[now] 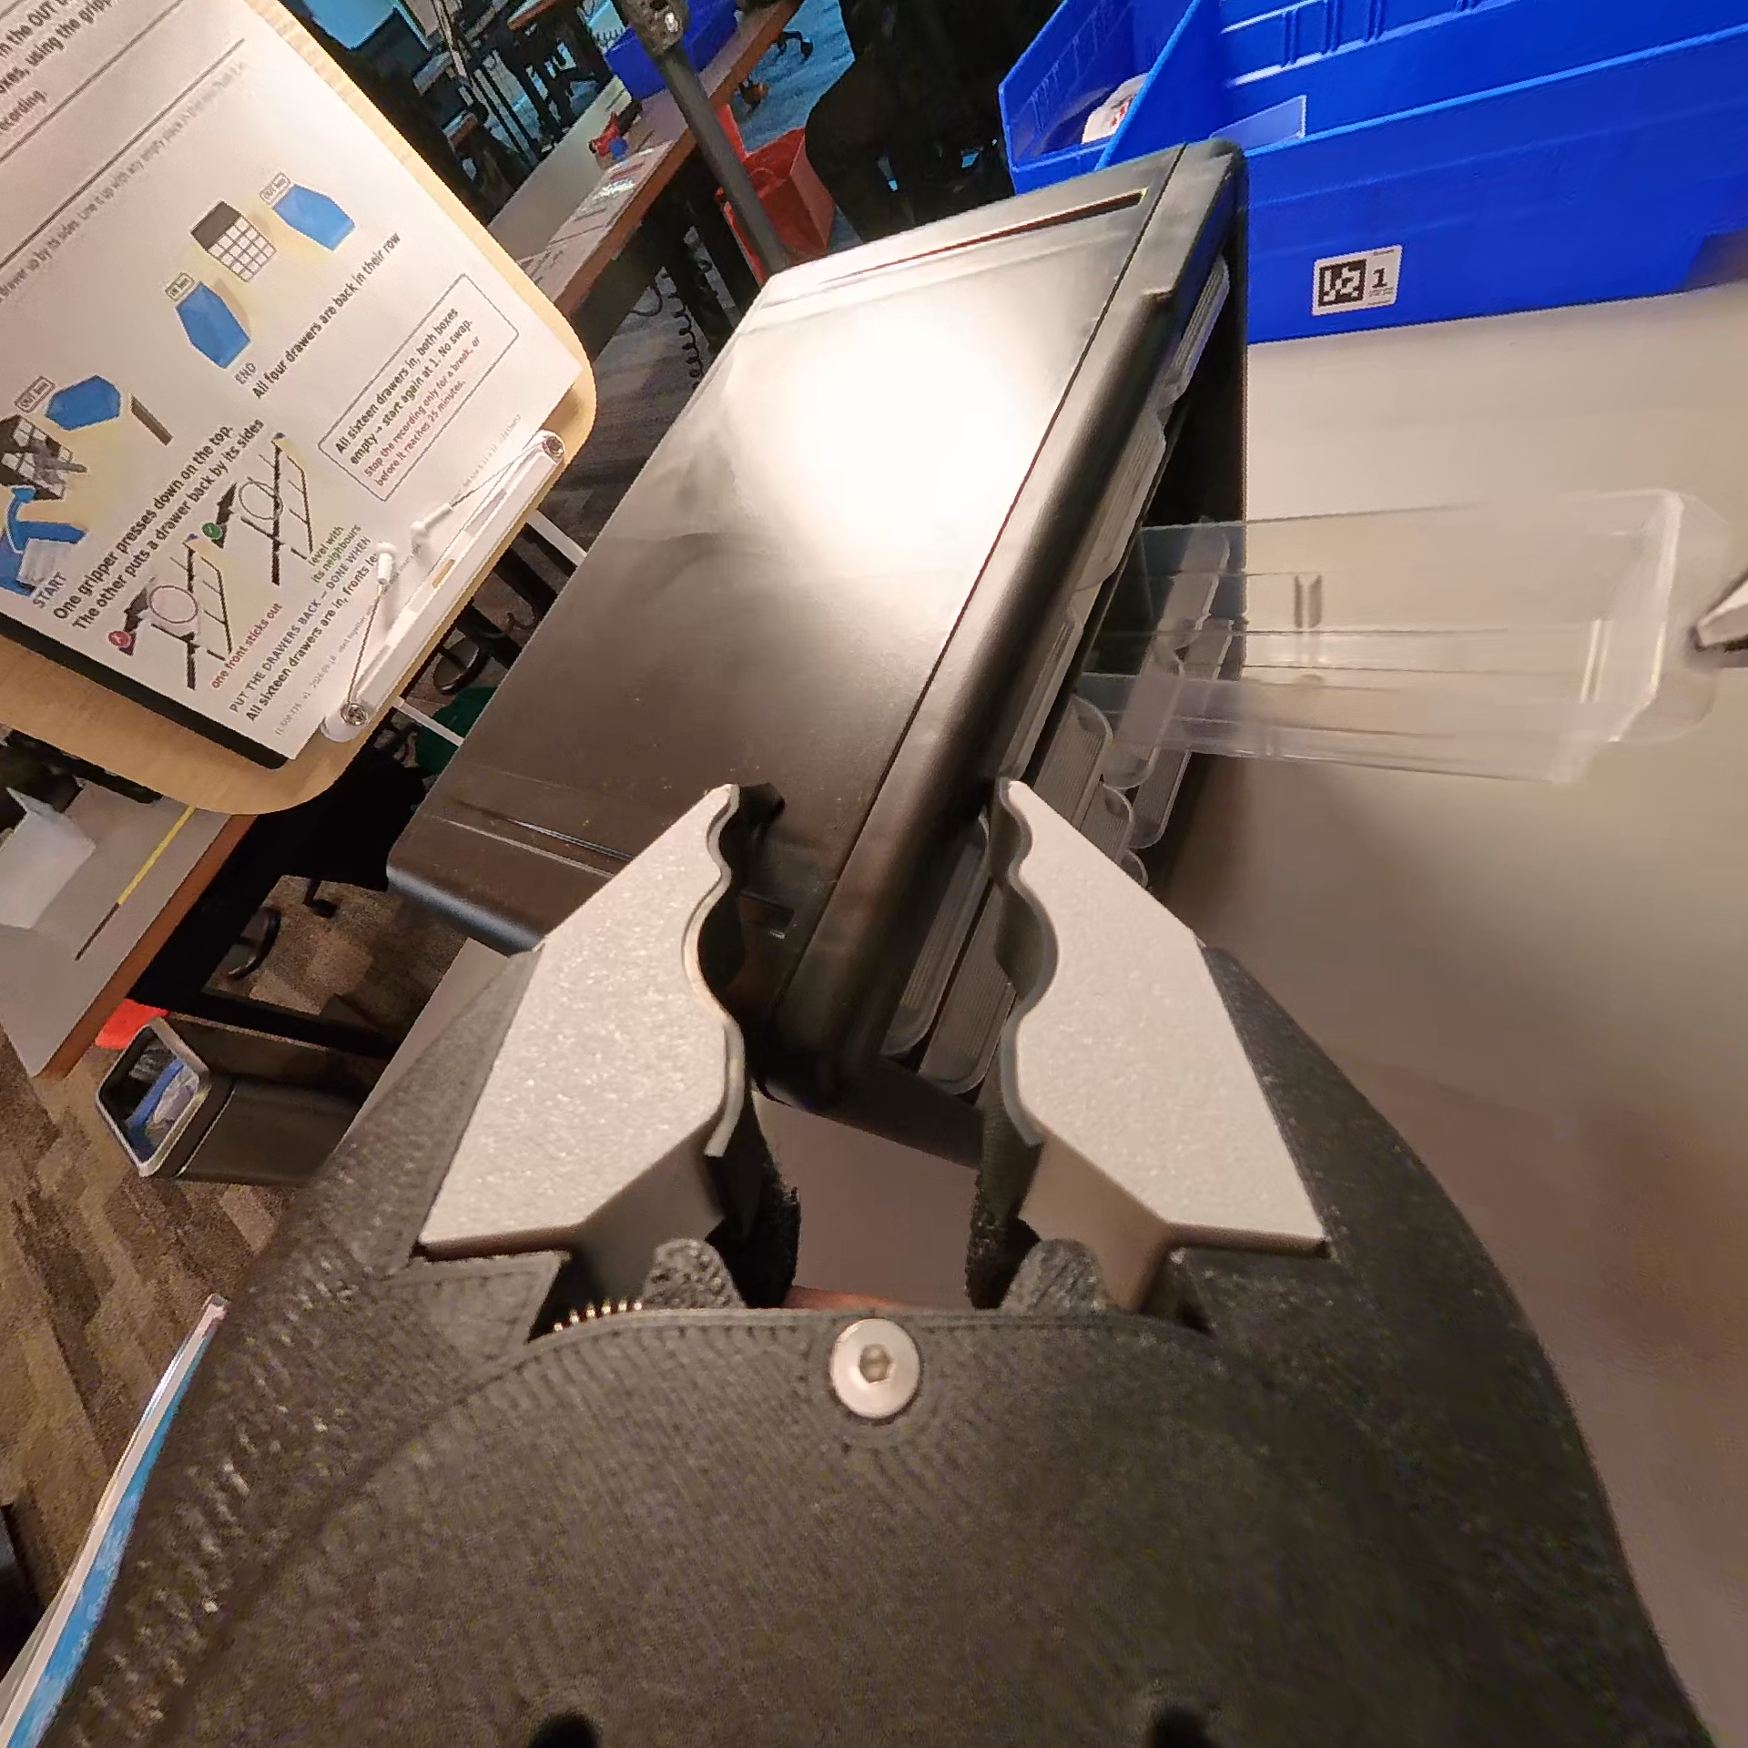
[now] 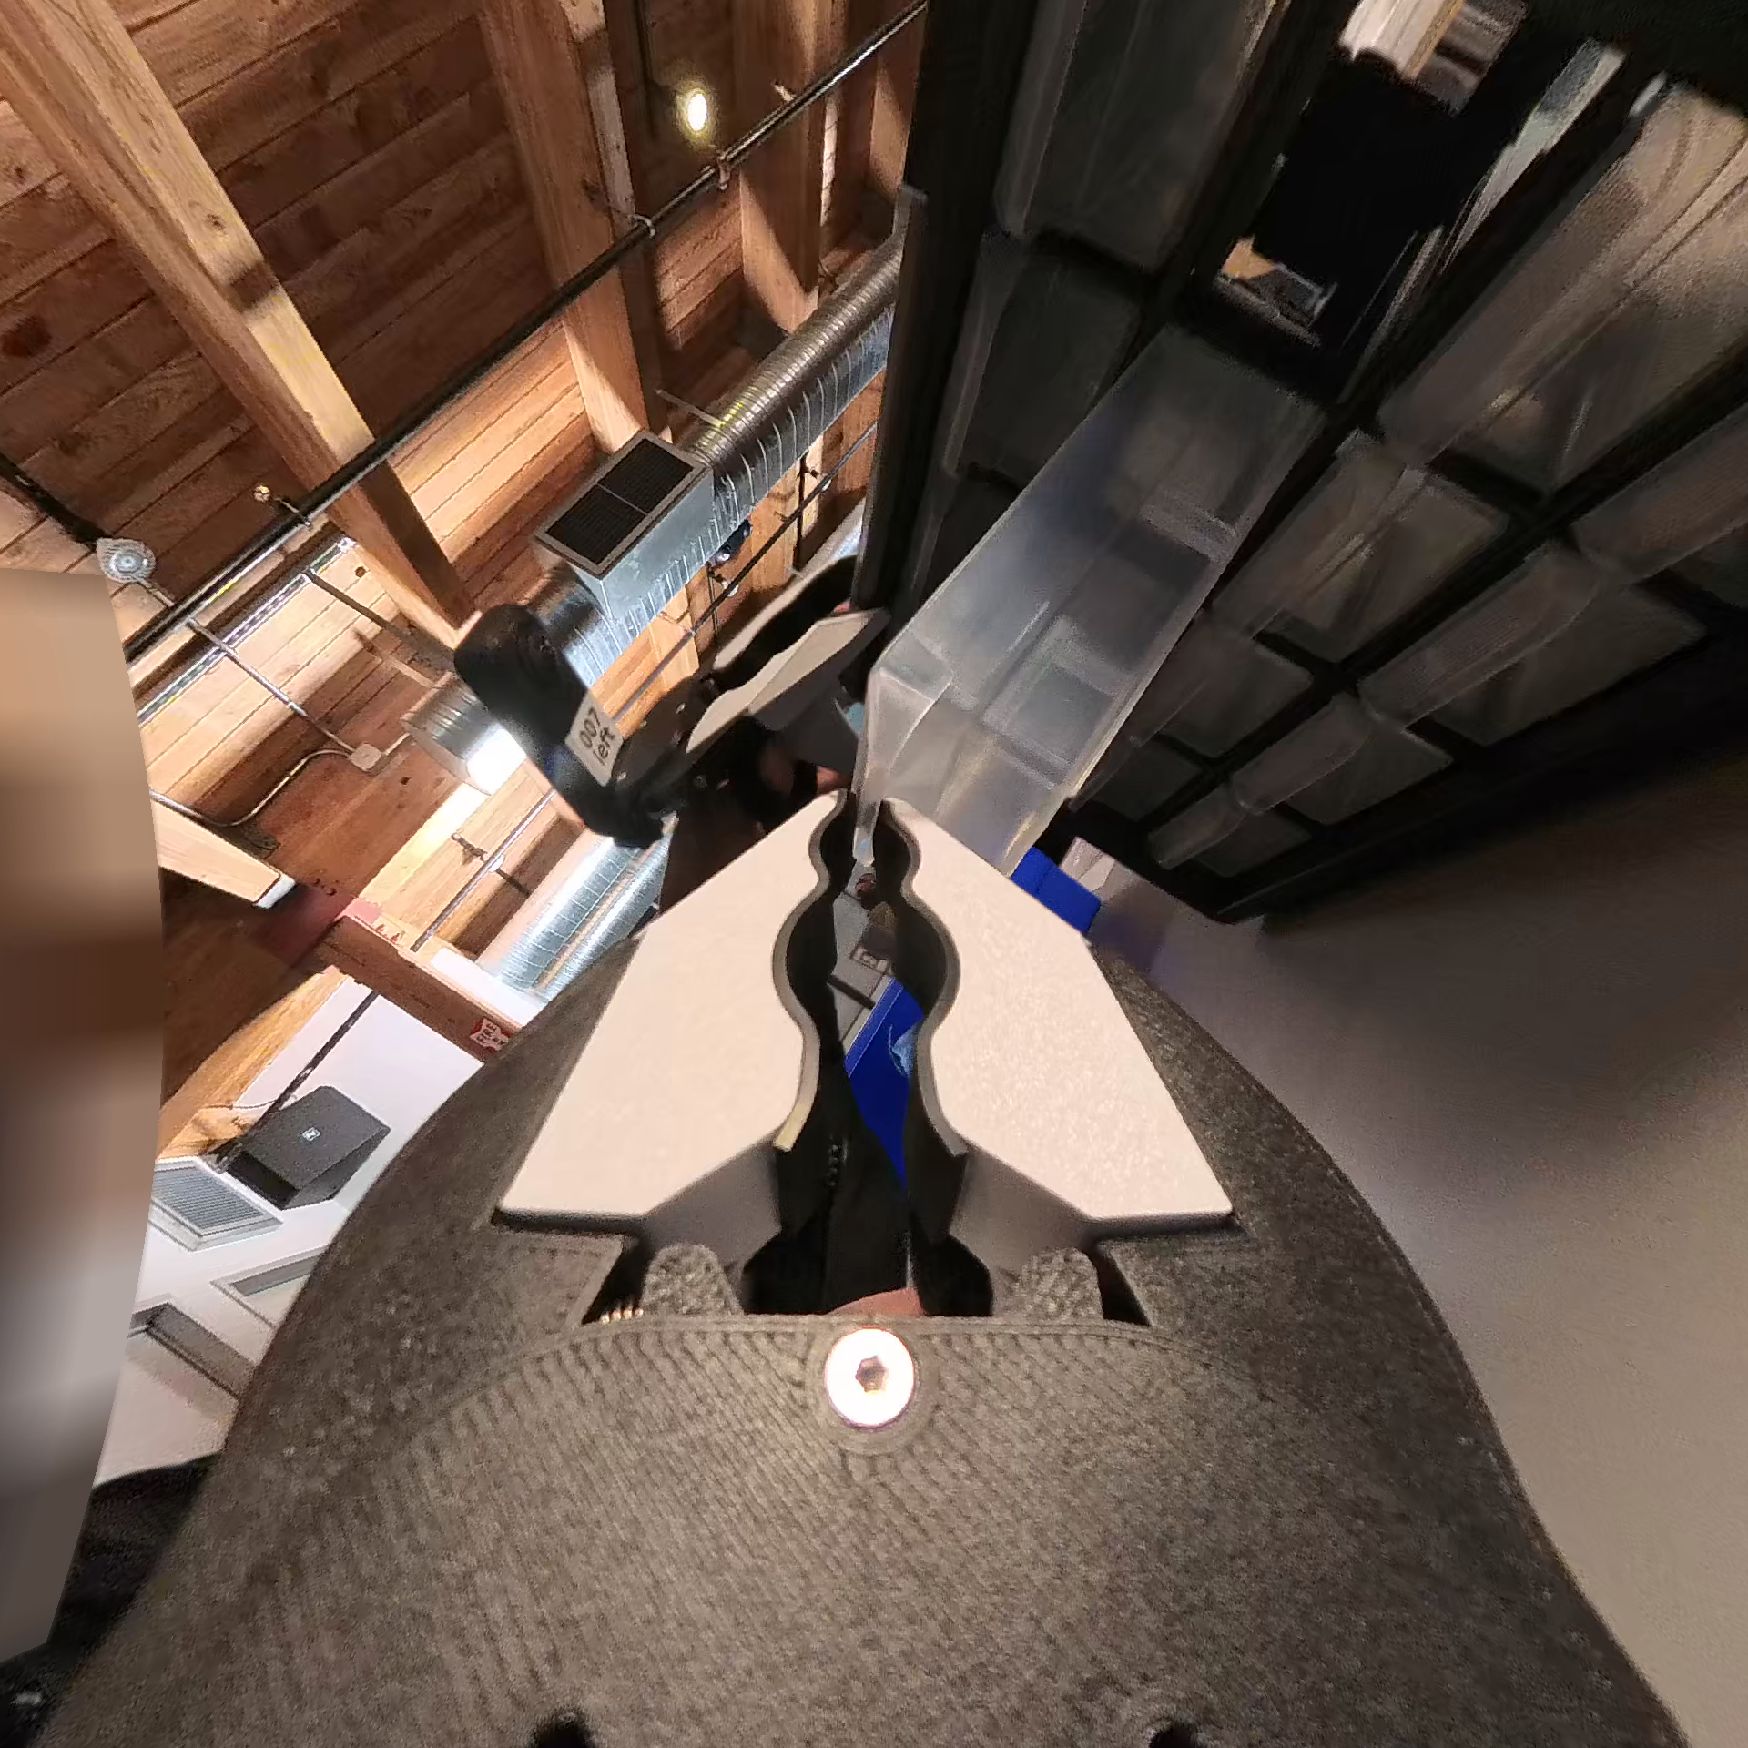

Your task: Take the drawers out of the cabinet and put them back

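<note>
The black cabinet stands on the grey table. My left gripper is open over the cabinet's top front edge, one finger above the top panel and the other in front of the drawer fronts. A clear drawer sticks far out of the cabinet to the right. The tip of my right gripper shows at its front end. In the right wrist view my right gripper is shut on the thin front lip of that clear drawer. The left gripper shows beyond it at the cabinet.
Blue bins stand behind the cabinet, one with a square marker tag. An instruction sheet on a wooden board stands at the left. Several other clear drawers sit in the cabinet. A metal duct runs under the wooden ceiling.
</note>
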The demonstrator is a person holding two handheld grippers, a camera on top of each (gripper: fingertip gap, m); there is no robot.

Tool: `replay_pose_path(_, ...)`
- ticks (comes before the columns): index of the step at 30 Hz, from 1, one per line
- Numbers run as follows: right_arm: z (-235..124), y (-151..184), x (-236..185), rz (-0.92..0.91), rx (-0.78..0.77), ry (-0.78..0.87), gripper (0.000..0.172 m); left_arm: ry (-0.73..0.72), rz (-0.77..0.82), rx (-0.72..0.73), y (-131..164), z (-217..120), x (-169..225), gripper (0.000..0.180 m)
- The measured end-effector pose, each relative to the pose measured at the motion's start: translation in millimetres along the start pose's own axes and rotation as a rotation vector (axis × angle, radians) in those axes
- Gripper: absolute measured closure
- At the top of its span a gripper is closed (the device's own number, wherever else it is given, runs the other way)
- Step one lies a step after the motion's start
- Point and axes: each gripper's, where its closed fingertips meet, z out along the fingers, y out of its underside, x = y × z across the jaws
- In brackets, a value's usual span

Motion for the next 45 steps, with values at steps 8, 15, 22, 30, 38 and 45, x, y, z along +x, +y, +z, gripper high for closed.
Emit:
replay_pose_path(8, -14, 8, -22, -0.016, 0.014, -0.04, 0.167, 0.002, -0.002, 0.004, 0, 1, 0, 0.129)
replay_pose_path(15, -43, 17, 1, 0.035, 0.013, 0.068, 0.168, -0.005, 0.0, -0.001, 0, 1, 0, 0.129)
replay_pose_path(22, -76, 44, 30, 0.081, -0.137, 0.24, 0.166, -0.005, -0.001, 0.002, 0, 1, 0, 0.128)
replay_pose_path(30, -113, 101, 36, -0.012, -0.579, 0.367, 0.126, -0.009, 0.0, 0.002, -1, 2, 0, 0.128)
replay_pose_path(38, -136, 113, 15, -0.409, -0.938, 0.248, 0.129, -0.011, -0.004, 0.002, -1, 2, 0, 0.127)
replay_pose_path(45, -121, 90, 6, -0.735, -0.947, 0.153, 0.128, -0.013, -0.002, 0.001, -1, 2, 0, 0.127)
